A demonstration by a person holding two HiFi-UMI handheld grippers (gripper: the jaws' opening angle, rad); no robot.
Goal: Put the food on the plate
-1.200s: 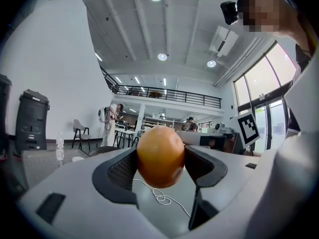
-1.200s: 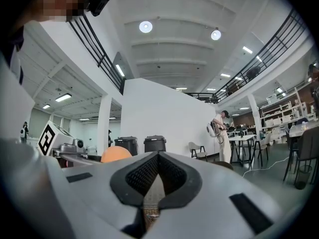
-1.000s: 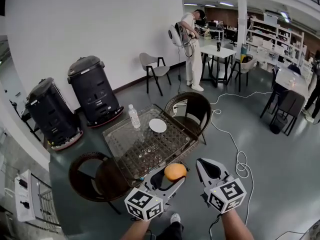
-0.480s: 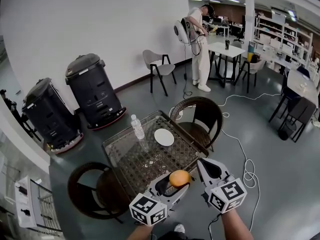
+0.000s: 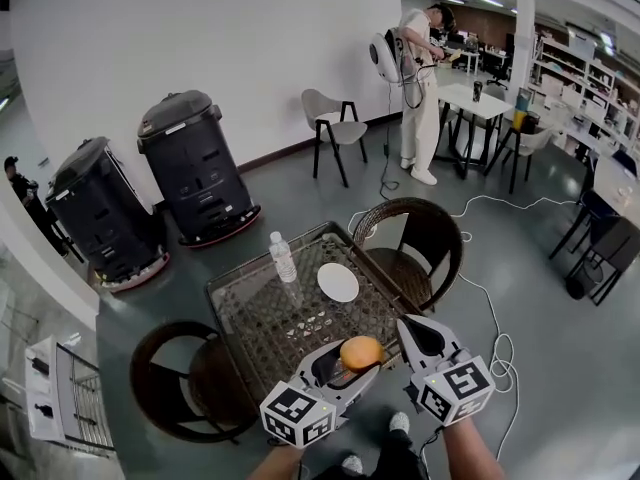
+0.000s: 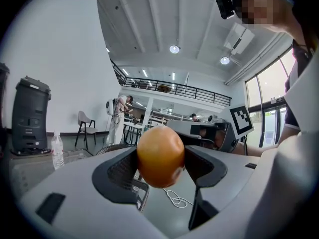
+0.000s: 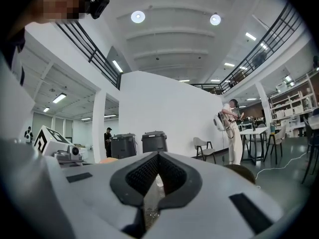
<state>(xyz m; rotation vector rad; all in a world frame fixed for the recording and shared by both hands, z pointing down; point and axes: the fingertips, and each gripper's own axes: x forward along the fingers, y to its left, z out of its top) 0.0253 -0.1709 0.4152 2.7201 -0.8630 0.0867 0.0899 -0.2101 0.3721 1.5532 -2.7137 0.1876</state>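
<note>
Since the orange sits pinched between the two jaws of the left gripper, low in the centre of the head view and about over the near edge of the table, the step in hand looks like the carry to the plate. The plate lies just above it in the frame, empty, with a bottle to its upper left. To do this well, the gripper should probably travel up the frame with the fruit held level, come down until the orange is at or nearly at the plate's middle, and only then part the jaws slowly — a round fruit let go high or off-centre would likely roll away. Keeping to the right of the bottle avoids knocking it. The left gripper points up and to the right in the head view, marker cube nearest the person. The right gripper hangs just beside it at lower right — jaws pressed together on nothing, tips aimed toward the upper left.
</note>
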